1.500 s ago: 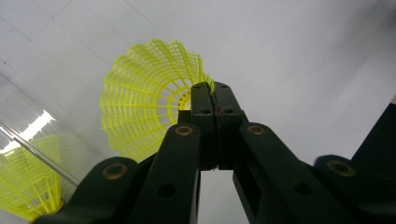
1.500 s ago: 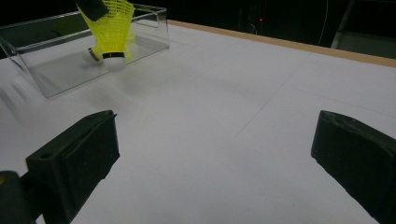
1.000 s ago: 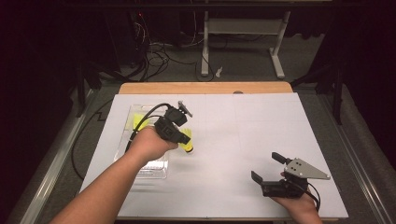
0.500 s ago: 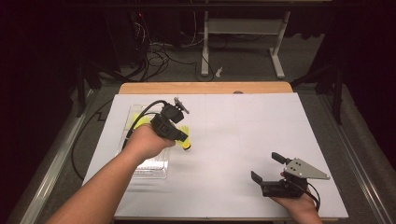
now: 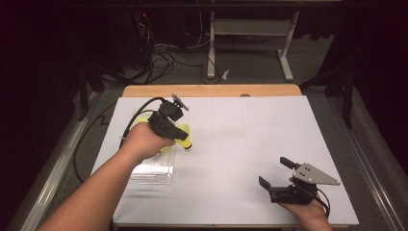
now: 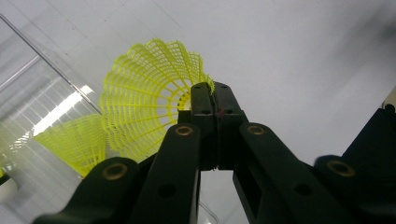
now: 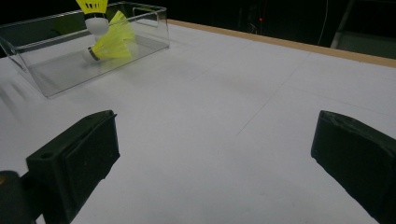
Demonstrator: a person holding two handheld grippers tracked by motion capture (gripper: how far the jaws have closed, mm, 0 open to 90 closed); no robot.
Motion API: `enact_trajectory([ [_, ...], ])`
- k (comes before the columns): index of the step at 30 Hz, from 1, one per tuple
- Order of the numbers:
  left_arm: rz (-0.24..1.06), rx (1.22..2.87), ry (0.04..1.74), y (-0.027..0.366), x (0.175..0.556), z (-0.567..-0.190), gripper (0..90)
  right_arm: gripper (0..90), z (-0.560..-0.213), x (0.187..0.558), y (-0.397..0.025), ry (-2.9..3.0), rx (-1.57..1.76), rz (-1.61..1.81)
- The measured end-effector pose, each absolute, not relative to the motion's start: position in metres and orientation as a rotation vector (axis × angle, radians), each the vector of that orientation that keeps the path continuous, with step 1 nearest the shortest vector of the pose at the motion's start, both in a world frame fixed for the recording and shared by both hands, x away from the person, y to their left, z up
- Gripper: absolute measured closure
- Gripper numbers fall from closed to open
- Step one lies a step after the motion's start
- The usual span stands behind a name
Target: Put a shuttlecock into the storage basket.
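My left gripper (image 5: 177,129) (image 6: 208,91) is shut on the skirt rim of a yellow shuttlecock (image 5: 185,138) (image 6: 148,95). The shuttlecock hangs cork down beside the right wall of a clear plastic box (image 5: 150,169) (image 7: 46,88) at the table's left. A second yellow shuttlecock (image 6: 74,142) (image 7: 110,46) lies inside the box. In the right gripper view the held shuttlecock (image 7: 95,14) shows its white cork above the box. My right gripper (image 5: 283,174) (image 7: 215,154) rests open near the front right edge, with nothing between its jaws.
A white sheet (image 5: 250,139) covers the table, with a wooden strip (image 5: 211,90) along the far edge. The left gripper's cable (image 5: 130,120) loops over the box's far side. Beyond the table stand a desk frame (image 5: 250,29) and floor cables.
My left gripper has carried the shuttlecock a little to the left and farther away, closer to the box. The right gripper has stayed put.
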State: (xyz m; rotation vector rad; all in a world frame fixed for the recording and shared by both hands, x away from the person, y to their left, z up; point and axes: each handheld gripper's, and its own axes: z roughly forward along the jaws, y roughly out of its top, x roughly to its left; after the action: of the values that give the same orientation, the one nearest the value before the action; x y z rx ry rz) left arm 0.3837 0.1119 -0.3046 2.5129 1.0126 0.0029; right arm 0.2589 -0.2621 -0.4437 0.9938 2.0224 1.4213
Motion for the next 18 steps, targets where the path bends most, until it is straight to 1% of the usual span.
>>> enact_trajectory([
  [5,0.035,2.508,1.038,0.121,0.386,-0.3,89.8,1.3,-0.444,0.259,-0.263,2.024,0.992,1.423],
  [18,0.064,2.483,1.111,0.148,0.388,-0.295,89.8,1.3,-0.443,0.259,-0.262,2.021,0.993,1.423],
])
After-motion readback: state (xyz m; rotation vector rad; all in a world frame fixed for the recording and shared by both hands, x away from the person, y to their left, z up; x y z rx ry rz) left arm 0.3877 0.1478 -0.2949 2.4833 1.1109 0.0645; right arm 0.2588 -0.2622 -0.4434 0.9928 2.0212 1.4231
